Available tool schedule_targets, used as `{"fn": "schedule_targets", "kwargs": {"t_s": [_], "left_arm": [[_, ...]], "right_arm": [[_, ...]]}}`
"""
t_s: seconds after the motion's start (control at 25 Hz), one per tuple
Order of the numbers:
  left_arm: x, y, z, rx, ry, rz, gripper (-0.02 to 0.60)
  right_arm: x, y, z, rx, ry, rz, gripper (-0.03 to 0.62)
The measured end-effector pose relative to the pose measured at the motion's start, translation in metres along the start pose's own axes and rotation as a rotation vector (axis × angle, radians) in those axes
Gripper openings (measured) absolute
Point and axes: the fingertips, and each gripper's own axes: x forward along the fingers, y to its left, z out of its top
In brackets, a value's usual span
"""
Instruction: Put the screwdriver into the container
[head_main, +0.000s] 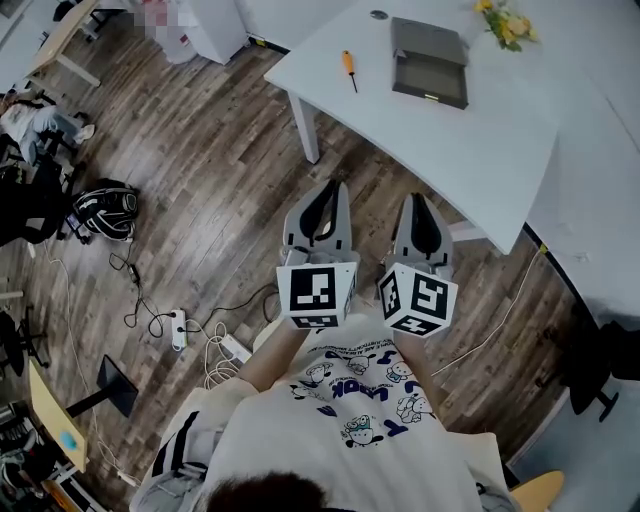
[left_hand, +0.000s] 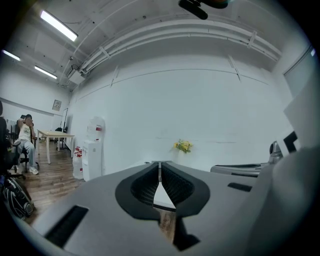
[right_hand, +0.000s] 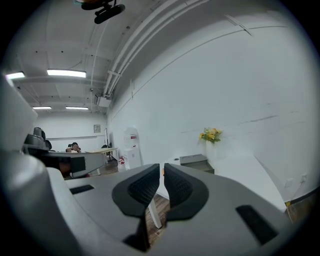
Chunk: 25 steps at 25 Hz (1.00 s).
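The left gripper (head_main: 322, 195) is shut tight and the right gripper (head_main: 424, 205) nearly so, both empty. The screwdriver (head_main: 349, 70) lies on the table (head_main: 480, 150) at 12 o'clock, well apart, with the container (head_main: 430, 65) at its 3 o'clock. I would open one gripper wide before reaching and close it squarely across the orange handle.

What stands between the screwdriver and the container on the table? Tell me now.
Nothing visible does. The screwdriver lies on the white table, and only bare tabletop separates it from the open container beside it.
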Motion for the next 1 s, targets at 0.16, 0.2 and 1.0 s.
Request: {"fn": "schedule_targets", "kwargs": {"t_s": [0.16, 0.2, 1.0], "left_arm": [[0.034, 0.009, -0.001, -0.001, 0.014, 0.001, 0.028], [0.043, 0.011, -0.001, -0.002, 0.018, 0.002, 0.028], [0.217, 0.066, 0.016, -0.020, 0.082, -0.029, 0.028]], "right_arm": [[0.033, -0.009, -0.001, 0.008, 0.018, 0.000, 0.044], [0.042, -0.012, -0.001, 0.009, 0.022, -0.001, 0.044], [0.217, -0.039, 0.024, 0.019, 0.073, -0.039, 0.044]]}}
